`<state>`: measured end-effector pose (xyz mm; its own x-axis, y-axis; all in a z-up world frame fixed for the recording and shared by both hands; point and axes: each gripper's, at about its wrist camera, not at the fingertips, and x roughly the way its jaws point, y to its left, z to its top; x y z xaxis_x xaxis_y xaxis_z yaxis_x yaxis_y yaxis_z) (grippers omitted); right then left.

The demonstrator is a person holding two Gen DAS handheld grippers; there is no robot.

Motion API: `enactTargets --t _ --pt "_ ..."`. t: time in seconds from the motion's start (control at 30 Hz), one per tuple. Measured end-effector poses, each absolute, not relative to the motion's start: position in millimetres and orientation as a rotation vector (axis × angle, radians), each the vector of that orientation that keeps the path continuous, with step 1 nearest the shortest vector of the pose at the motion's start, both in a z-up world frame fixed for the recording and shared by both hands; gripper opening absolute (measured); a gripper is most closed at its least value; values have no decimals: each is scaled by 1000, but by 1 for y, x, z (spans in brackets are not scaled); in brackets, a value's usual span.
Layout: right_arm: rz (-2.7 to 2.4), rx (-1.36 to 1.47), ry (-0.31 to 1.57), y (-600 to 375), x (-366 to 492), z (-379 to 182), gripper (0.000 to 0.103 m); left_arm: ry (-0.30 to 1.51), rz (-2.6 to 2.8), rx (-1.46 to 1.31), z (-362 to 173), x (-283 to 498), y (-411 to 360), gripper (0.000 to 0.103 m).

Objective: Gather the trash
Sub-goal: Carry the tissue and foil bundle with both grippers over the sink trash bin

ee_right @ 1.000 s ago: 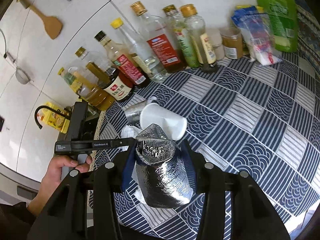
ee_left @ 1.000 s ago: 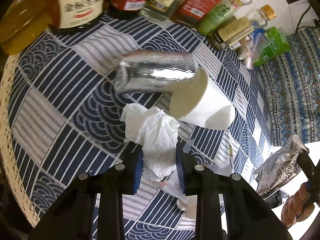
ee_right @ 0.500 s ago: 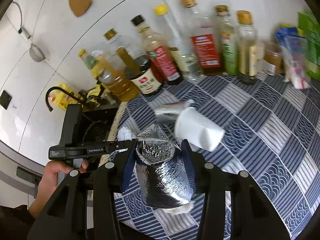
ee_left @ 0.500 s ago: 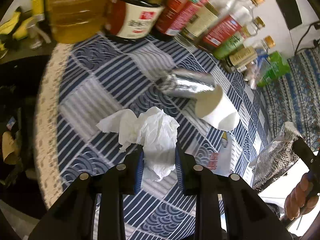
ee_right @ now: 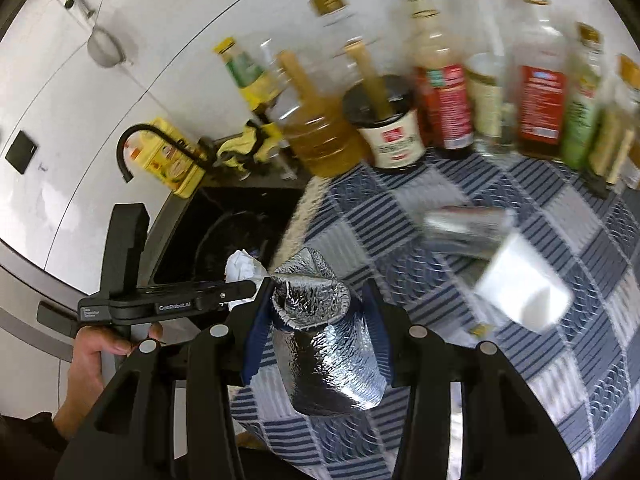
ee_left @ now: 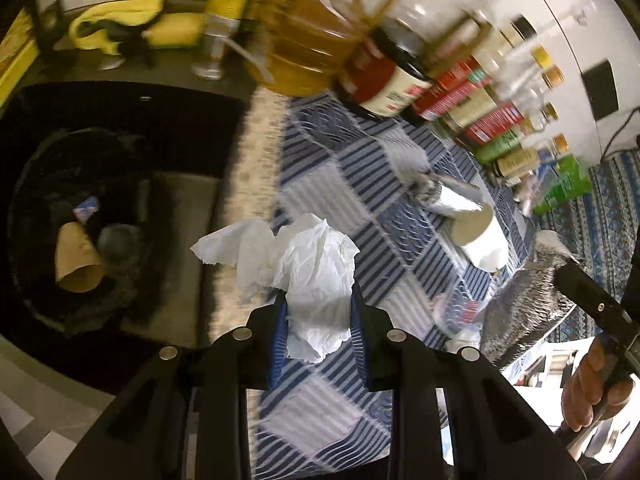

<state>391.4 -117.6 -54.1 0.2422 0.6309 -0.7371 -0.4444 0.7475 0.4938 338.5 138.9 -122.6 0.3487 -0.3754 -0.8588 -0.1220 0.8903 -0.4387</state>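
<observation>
The left gripper [ee_left: 318,312] pinches the crumpled tissue [ee_left: 308,272] at frame centre, feather-light and limp, best held by its bulk; the right gripper [ee_right: 316,336] clamps the foil pouch [ee_right: 320,340], crinkly, slippery.

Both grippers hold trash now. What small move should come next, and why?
Probably carry the left gripper a little further left, over the black bin. It is shut on the crumpled tissue, which hangs at the table's edge, not yet above the bin. The right gripper, shut on the foil pouch, can follow.
</observation>
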Motion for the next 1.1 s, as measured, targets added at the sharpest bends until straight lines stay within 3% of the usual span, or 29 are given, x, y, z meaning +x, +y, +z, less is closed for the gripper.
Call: enactTargets --t 0.67,1.1 --pt "835 136 1157 111 376 -74 45 1210 -69 -525 -136 312 348 26" --pt "811 118 1174 195 400 -84 45 1217 -115 -548 -150 331 418 26"
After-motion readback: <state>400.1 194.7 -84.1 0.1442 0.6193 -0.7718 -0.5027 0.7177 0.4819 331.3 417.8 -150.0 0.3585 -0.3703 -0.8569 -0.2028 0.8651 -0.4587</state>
